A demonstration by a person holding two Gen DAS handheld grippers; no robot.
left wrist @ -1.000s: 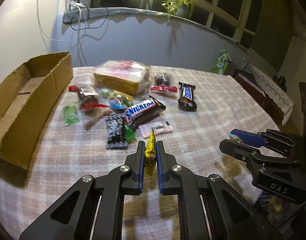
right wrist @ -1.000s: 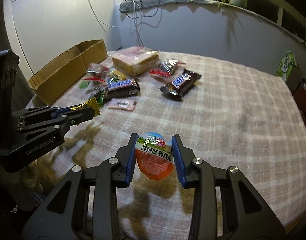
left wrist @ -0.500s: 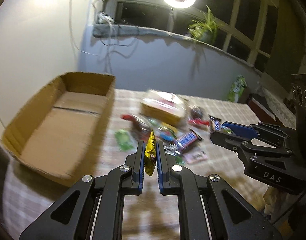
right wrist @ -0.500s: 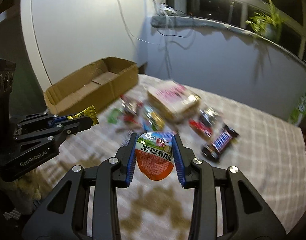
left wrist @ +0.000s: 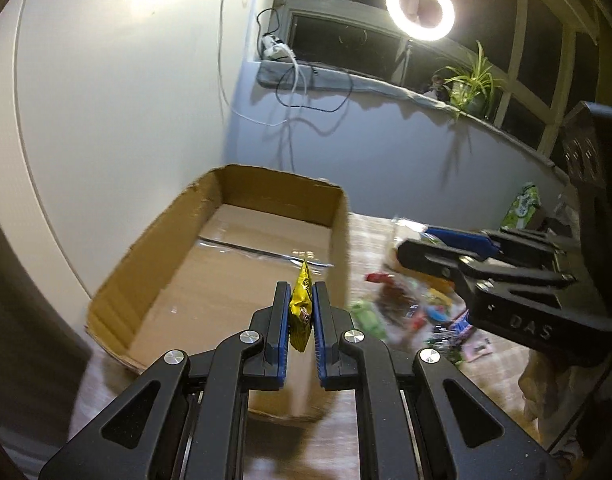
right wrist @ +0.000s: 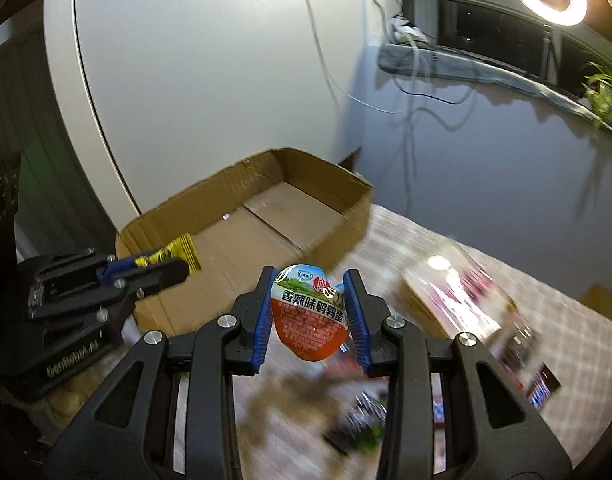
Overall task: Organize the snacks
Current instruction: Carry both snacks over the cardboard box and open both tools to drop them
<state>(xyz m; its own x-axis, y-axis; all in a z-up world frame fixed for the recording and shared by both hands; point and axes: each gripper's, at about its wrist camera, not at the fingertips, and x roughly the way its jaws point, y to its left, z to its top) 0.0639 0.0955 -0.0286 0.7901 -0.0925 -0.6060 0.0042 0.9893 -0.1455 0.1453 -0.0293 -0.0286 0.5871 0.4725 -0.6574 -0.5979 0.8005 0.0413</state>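
Observation:
My left gripper is shut on a small yellow candy wrapper, held over the near end of the open cardboard box. In the right wrist view the same gripper comes in from the left with the yellow wrapper over the box. My right gripper is shut on an orange and white egg-shaped snack pack, just short of the box's right wall. The box's floor lies bare.
A blurred pile of snacks lies on the checked tablecloth right of the box, with a wrapped bread pack among them. A white wall stands behind the box. A ring light and a plant sit at the window.
Both grippers have swung left and upward from the snack pile toward the cardboard box, each keeping its snack. The box now fills the middle of both views.

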